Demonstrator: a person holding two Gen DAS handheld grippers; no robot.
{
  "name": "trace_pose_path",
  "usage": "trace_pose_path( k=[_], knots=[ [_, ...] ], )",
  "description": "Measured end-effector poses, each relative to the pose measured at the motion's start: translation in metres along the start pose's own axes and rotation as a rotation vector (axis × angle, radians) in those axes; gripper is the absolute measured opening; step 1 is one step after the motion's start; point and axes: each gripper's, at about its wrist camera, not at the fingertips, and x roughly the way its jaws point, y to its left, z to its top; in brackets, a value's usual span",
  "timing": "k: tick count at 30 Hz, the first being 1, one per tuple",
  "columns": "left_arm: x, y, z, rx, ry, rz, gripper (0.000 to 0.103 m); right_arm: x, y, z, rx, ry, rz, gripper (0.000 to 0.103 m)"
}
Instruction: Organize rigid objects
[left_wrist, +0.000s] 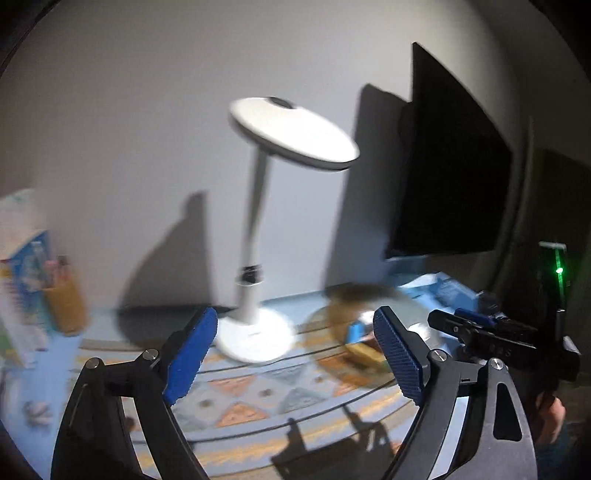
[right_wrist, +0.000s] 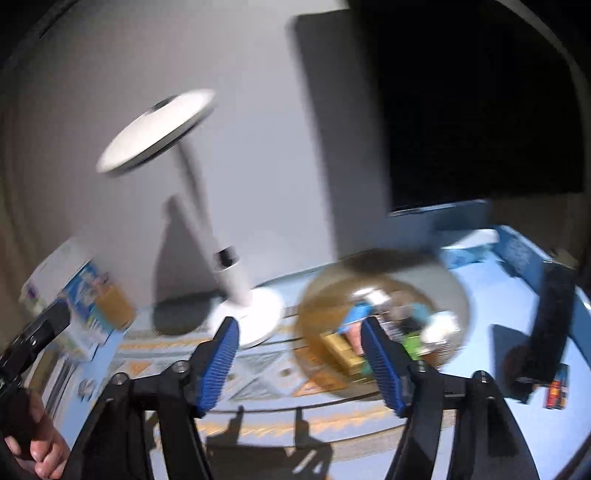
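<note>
While both views blur, only right wrist shows green block (right_wrist: 413, 343).

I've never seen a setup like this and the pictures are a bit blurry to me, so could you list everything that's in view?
Desk lamp: one, white, standing mid-table near the wall.
Bowl: one, amber see-through, right of the lamp, holding small mixed items too blurred to name.
Pen cup: one, orange-brown, far left, by colourful boxes.
Screen: one, black, at the wall on the right.
Tablecloth: one, light blue with orange pattern, covering the table.
Black object: one, upright at the right; cannot tell what.
Left gripper: black, blue pads, open, empty.
Right gripper: same, open, empty.
Hands: two, holding the gripper handles.
</note>
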Motion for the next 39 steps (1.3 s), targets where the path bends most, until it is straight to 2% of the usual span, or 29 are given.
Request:
trace_pose_path(
  k=[5, 8, 12, 16, 19, 21, 24, 32, 36, 39],
  knots=[
    [-0.002, 0.025, -0.043, -0.015, 0.030, 0.128, 0.087, 0.036, 0.052, -0.047, -0.101, 0.069, 0.039, 0.073],
    [0.019, 0.039, -0.075, -0.025, 0.078, 0.203, 0.087, 0.059, 0.065, -0.078, -0.149, 0.089, 0.026, 0.073],
    [0.049, 0.053, -0.113, -0.033, 0.124, 0.258, 0.087, 0.084, 0.072, -0.112, -0.178, 0.117, 0.038, 0.073],
    [0.060, 0.062, -0.134, -0.062, 0.126, 0.252, 0.087, 0.098, 0.074, -0.130, -0.221, 0.109, 0.006, 0.073],
    [0.064, 0.061, -0.143, -0.060, 0.119, 0.249, 0.087, 0.099, 0.070, -0.132, -0.202, 0.091, 0.012, 0.073],
    [0.070, 0.059, -0.148, -0.038, 0.145, 0.254, 0.087, 0.098, 0.065, -0.132, -0.189, 0.075, 0.003, 0.073],
    [0.077, 0.052, -0.149, 0.004, 0.160, 0.269, 0.088, 0.100, 0.058, -0.132, -0.164, 0.074, -0.004, 0.073],
    [0.072, 0.058, -0.147, -0.025, 0.156, 0.267, 0.090, 0.095, 0.061, -0.134, -0.181, 0.052, 0.002, 0.075],
    [0.069, 0.057, -0.146, -0.023, 0.149, 0.267, 0.090, 0.089, 0.062, -0.134, -0.189, 0.028, -0.001, 0.082],
    [0.066, 0.051, -0.146, 0.004, 0.136, 0.272, 0.096, 0.085, 0.061, -0.134, -0.191, 0.010, -0.012, 0.084]
  ],
)
